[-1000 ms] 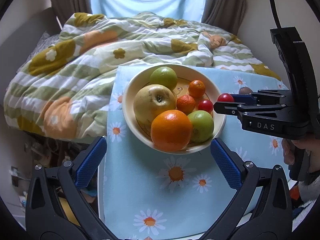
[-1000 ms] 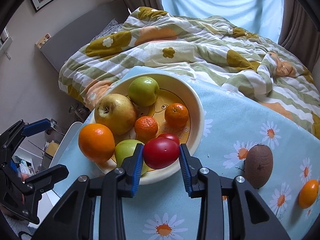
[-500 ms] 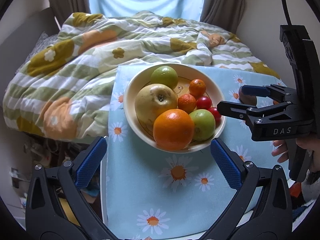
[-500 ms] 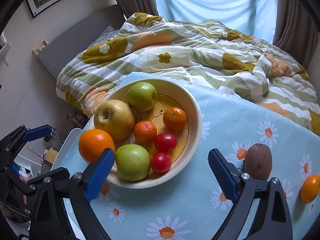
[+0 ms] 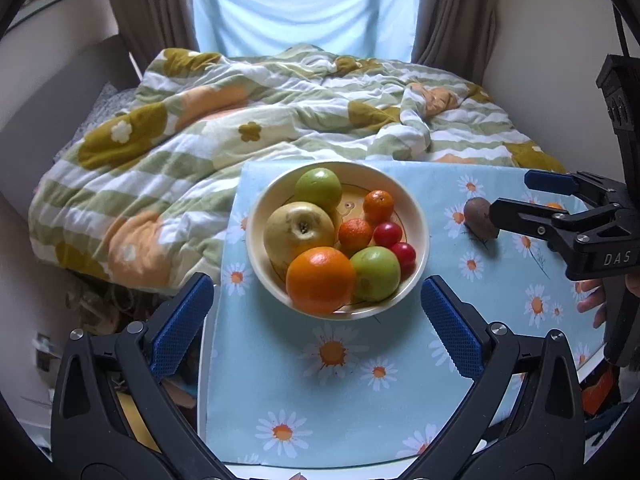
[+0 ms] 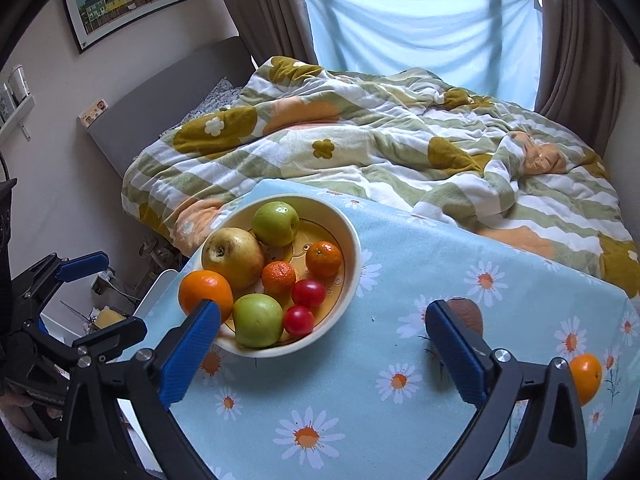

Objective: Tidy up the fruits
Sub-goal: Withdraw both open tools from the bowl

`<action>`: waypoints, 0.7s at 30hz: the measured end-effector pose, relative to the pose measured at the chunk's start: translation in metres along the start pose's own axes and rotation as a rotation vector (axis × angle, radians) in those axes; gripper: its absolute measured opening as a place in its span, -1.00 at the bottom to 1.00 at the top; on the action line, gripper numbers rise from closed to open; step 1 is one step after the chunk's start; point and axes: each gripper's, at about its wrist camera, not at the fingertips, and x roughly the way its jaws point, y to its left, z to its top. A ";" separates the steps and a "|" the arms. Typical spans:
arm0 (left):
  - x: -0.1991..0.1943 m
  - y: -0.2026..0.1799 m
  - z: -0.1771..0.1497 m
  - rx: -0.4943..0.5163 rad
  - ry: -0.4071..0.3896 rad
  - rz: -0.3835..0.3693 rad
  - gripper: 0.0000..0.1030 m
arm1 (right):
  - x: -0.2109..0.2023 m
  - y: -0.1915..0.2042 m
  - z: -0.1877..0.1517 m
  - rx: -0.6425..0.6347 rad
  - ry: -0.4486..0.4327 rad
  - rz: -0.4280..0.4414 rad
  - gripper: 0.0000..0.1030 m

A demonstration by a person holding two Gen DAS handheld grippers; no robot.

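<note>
A cream bowl (image 5: 416, 216) (image 6: 352, 248) on the blue daisy tablecloth holds a yellow pear, two green apples, a big orange (image 5: 320, 279), two mandarins and two red tomatoes (image 6: 298, 320). A brown kiwi (image 5: 478, 218) (image 6: 464, 310) lies on the cloth right of the bowl. A small orange (image 6: 585, 372) lies further right. My left gripper (image 5: 316, 328) is open and empty in front of the bowl. My right gripper (image 6: 324, 352) is open and empty, above the cloth between the bowl and the kiwi; it also shows in the left wrist view (image 5: 516, 194).
A rumpled flowered quilt (image 5: 248, 128) covers the bed behind the table. The table's left edge (image 5: 208, 360) drops to a cluttered floor. The wall stands close on the right.
My right gripper opened and let the red tomato go into the bowl, then drew back to the right toward the kiwi. My left gripper pulled back a little.
</note>
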 end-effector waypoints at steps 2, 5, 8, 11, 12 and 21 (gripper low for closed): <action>-0.008 -0.012 0.003 0.017 -0.017 0.017 1.00 | -0.016 -0.009 0.000 0.011 -0.002 -0.012 0.99; -0.017 -0.033 0.010 0.037 -0.040 0.025 1.00 | -0.040 -0.028 -0.003 0.048 -0.015 -0.020 0.99; -0.023 -0.056 0.014 0.043 -0.055 0.011 1.00 | -0.065 -0.049 -0.009 0.072 -0.033 -0.058 0.99; -0.025 -0.083 0.017 0.050 -0.063 -0.002 1.00 | -0.086 -0.068 -0.017 0.066 -0.050 -0.106 0.99; -0.025 -0.092 0.017 0.051 -0.064 -0.013 1.00 | -0.091 -0.074 -0.020 0.062 -0.052 -0.117 0.99; -0.013 -0.169 0.023 0.050 -0.078 -0.078 1.00 | -0.130 -0.139 -0.055 0.084 -0.074 -0.201 0.99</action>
